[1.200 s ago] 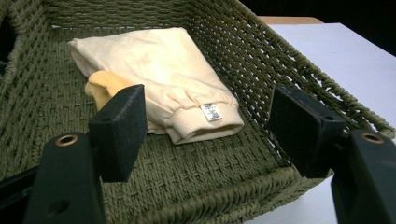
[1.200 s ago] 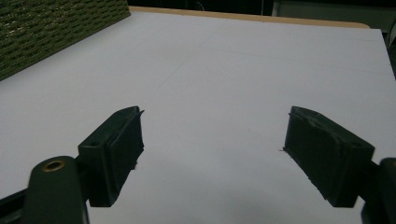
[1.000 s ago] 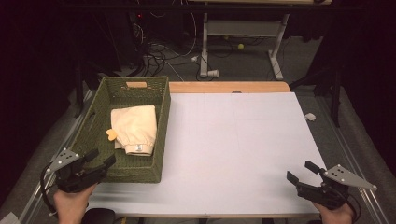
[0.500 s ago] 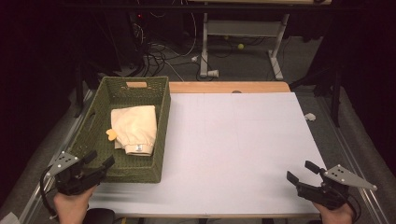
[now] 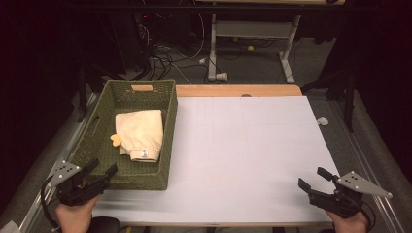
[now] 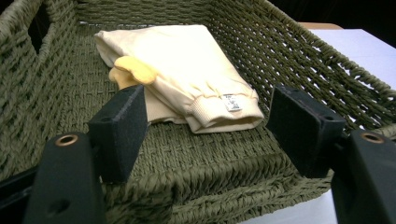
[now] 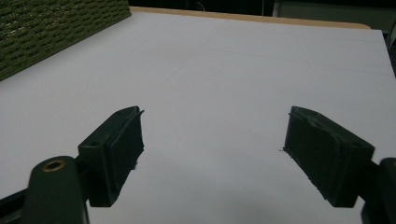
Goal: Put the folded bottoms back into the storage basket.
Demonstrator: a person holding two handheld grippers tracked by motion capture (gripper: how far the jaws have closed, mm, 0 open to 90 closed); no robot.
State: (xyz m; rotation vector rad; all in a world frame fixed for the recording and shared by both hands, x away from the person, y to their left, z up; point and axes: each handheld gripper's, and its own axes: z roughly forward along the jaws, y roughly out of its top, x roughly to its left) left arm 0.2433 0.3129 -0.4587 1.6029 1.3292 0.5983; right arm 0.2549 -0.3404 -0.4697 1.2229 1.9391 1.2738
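Both tools (image 5: 103, 169) (image 5: 317, 177) wide open, empty

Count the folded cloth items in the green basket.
1: a cream folded garment lies in the middle of the basket, with a yellow piece at its left edge. More may hide beneath.

Olive-green woven basket (image 5: 170, 145), cream folded cloth (image 5: 141, 131), white table sheet (image 5: 248, 155)

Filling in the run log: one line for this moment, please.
left gripper: open, at basket near end | garment: folded in basket | right gripper: open, empty
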